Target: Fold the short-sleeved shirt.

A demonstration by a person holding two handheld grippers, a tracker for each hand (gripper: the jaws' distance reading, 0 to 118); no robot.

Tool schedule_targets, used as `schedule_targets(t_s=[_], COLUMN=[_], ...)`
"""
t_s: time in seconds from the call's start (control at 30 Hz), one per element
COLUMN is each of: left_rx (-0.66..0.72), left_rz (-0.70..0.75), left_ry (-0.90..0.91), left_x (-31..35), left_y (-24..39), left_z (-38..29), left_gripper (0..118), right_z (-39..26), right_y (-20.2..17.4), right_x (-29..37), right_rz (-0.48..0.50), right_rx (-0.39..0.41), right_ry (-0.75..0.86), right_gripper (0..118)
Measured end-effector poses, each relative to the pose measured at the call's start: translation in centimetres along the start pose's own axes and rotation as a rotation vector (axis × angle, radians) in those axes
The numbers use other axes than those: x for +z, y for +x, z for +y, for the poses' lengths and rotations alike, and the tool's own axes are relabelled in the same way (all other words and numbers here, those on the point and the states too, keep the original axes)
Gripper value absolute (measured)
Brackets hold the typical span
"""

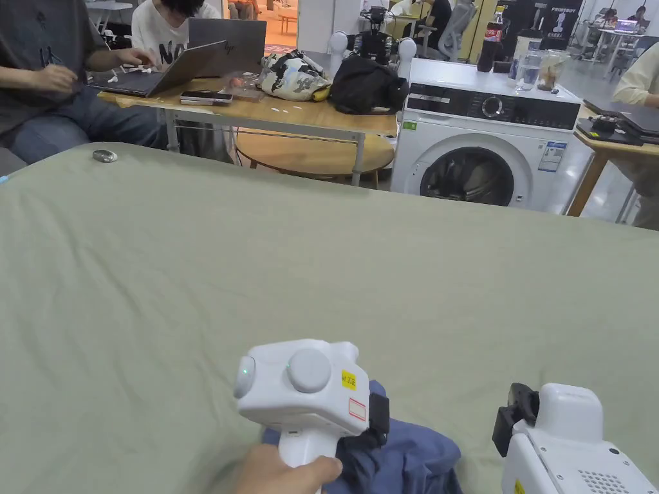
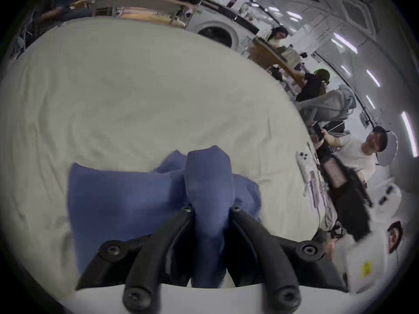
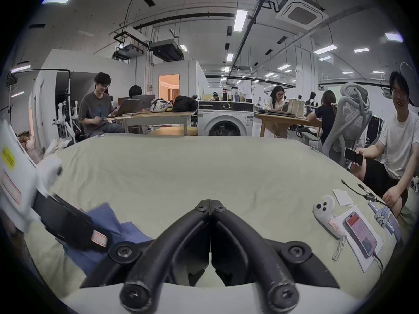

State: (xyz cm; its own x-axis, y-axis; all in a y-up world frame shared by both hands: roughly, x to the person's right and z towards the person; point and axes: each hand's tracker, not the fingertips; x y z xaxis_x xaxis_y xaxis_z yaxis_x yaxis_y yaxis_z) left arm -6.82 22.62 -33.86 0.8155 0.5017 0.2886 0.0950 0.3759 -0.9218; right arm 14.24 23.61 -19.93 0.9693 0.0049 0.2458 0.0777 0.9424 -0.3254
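A blue short-sleeved shirt (image 1: 412,460) lies bunched at the near edge of the pale green sheet (image 1: 322,270). In the left gripper view a thick fold of the shirt (image 2: 208,183) runs up between the two black jaws, and my left gripper (image 2: 210,210) is shut on it. The head view has the left gripper's white body (image 1: 306,386) over the shirt, held by a hand. My right gripper (image 3: 210,206) hovers above bare sheet to the right of the shirt (image 3: 108,221), its jaws pressed together with nothing in them.
On the sheet's right side lie a white controller (image 3: 326,214), a phone (image 3: 360,232) on paper and cables. A small grey object (image 1: 104,155) sits at the far left corner. Beyond stand a washing machine (image 1: 482,148), wooden tables and seated people.
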Motion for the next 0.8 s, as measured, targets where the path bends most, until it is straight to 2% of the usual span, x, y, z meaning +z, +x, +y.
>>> schedule_targets(t_s=[0.03,0.07,0.1,0.13,0.2,0.27,0.4,0.47,0.5,0.53,0.57,0.67,0.8], left_rx=[0.001,0.006,0.018,0.024,0.001,-0.072,-0.024,-0.025,-0.055,-0.073,-0.067,-0.026,-0.027], left_rz=[0.000,-0.014,-0.076,-0.121,-0.177,-0.199,-0.316,-0.281,-0.234,-0.204,-0.205,-0.279,-0.240], left_ry=[-0.005,-0.013,-0.025,-0.031,-0.047,-0.063,0.011,0.035,0.045,0.037,0.023,-0.084,-0.166], left_x=[-0.8,-0.9,-1.0,-0.7,0.3,1.7,4.0,4.2,3.7,3.0,2.0,-1.7,-6.5], left_y=[-0.1,-0.4,-0.5,-0.5,-0.2,0.2,-0.8,-1.0,-0.9,-0.8,-0.9,-1.2,-0.8], left_z=[-0.1,-0.1,-0.3,-0.2,0.0,0.1,0.5,0.5,0.6,0.6,0.6,0.3,-1.0], left_gripper=[13,19,29,45,65,68,68,57,44,24,14,4,0], right_z=[0.0,0.0,0.0,0.0,0.0,0.1,0.0,0.0,0.0,0.0,0.0,0.0,0.0], right_y=[0.1,0.1,0.2,0.2,0.4,0.5,1.0,1.1,1.2,1.3,1.4,1.5,1.6], right_x=[0.1,0.3,0.3,0.4,0.4,0.4,0.6,0.8,0.9,0.9,0.9,0.9,0.9], right_rz=[-0.002,-0.004,-0.006,-0.008,-0.008,-0.011,-0.008,-0.015,-0.019,-0.021,-0.023,-0.026,-0.030], right_rx=[-0.001,-0.002,0.000,0.002,0.007,0.007,-0.007,-0.003,0.000,0.001,0.001,-0.005,-0.005], right_ry=[-0.001,-0.001,-0.001,-0.001,-0.002,-0.005,-0.010,-0.008,-0.006,-0.005,-0.003,-0.003,0.004], right_gripper=[0,0,0,0,0,0,0,0,0,0,0,0,0])
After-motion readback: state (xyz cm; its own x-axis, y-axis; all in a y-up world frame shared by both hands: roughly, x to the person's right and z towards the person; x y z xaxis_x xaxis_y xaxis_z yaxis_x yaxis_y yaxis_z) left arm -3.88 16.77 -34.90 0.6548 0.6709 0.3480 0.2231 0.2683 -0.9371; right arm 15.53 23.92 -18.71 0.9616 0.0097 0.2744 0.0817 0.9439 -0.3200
